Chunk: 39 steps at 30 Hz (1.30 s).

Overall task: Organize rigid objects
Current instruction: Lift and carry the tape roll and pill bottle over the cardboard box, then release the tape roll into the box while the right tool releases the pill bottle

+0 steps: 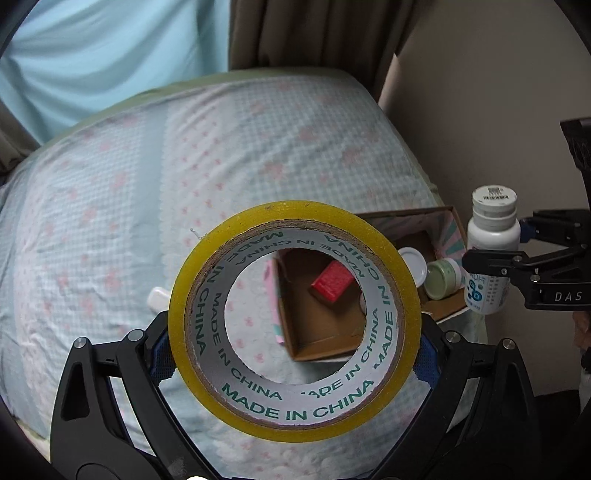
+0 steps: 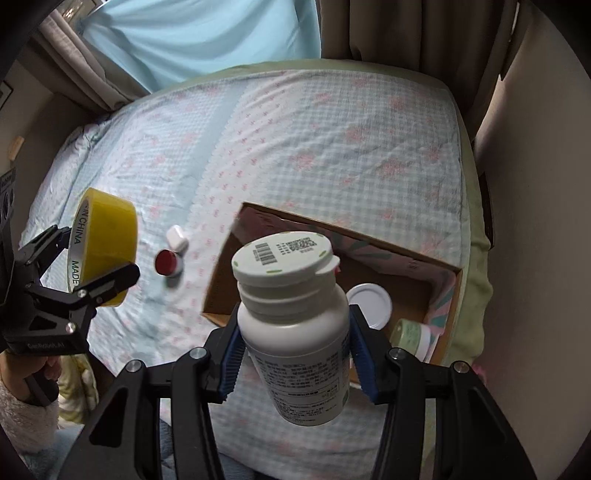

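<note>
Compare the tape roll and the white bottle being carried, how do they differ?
The tape roll is a yellow open ring with a printed cardboard core; the white bottle is a closed container with a barcoded flip lid. The left gripper clamps the roll's outer rim, while the right gripper squeezes the bottle's labelled body. Both are held above the checked bedsheet, near the cardboard box.

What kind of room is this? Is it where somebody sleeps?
Probably yes, a bedroom. A bed with a checked, flowery sheet fills most of the view, curtains hang behind it, and a wall runs close beside it. A cardboard box sits on the bed.
</note>
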Tool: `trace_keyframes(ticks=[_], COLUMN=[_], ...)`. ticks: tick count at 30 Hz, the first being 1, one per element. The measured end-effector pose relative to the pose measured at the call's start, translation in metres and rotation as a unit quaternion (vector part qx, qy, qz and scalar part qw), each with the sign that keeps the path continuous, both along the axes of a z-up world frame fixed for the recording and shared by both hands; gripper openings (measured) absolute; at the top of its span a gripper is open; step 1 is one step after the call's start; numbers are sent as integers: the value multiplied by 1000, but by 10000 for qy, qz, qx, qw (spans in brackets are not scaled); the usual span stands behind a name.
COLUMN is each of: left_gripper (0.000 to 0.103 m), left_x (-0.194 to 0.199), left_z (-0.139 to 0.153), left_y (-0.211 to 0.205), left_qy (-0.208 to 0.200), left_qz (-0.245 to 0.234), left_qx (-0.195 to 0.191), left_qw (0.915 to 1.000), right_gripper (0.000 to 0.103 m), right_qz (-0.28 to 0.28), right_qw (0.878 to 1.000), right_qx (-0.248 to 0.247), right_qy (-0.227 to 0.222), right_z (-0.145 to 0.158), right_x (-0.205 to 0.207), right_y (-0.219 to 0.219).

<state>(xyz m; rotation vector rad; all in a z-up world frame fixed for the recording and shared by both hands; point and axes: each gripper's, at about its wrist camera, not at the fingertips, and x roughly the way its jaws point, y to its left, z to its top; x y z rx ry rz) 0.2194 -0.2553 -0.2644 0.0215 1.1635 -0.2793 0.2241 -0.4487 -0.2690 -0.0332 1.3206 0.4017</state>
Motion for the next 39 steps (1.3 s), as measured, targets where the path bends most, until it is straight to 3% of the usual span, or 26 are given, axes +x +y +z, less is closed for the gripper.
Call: trace_keyframes(ticks=[7,15,20,26,27,28,29,33,39], left_gripper=[96,96,96,97,97,103,103,103,103], left_x=[31,40,39,38,38,37,35,30,25], left_z=[-62,-141,-161,-161,-159,-156,-150,-135,-129], left_y=[-41,-77,-83,-85,-84,-83,-79,-66,-57], left_qy=[558,1129,1221,1265,1305,1306,1201,1041,1086], left_qz=[-220,-613,-778,-959,-970,-982,-984,-965,-855], left_qx=[112,544,636,541,533,496,449,588,635], left_qw=[9981,9902,9874,9858,9853,9853,9869,9881,9884], right_gripper=[48,48,48,50,58,88,103,103,103], right_qz=[559,1376,1515,1531,1484,1388,1296,917,548], right_qw=[9983,9888,9855,9865,9877,9895,9910,9955,9976], right_qx=[-163,-556,-736,-583,-475,-388,-296,171,237], right_qy=[89,-141,-207,-86,-86,-123,-178,-148,-350], right_z=[-51,-101,-112,-112,-110,-108,-105,-97,-90], right_x=[9,-6,-10,-6,-5,-4,-4,-4,-11], right_y=[-11,-7,-11,-9,-11,-13,-17,-31,-36])
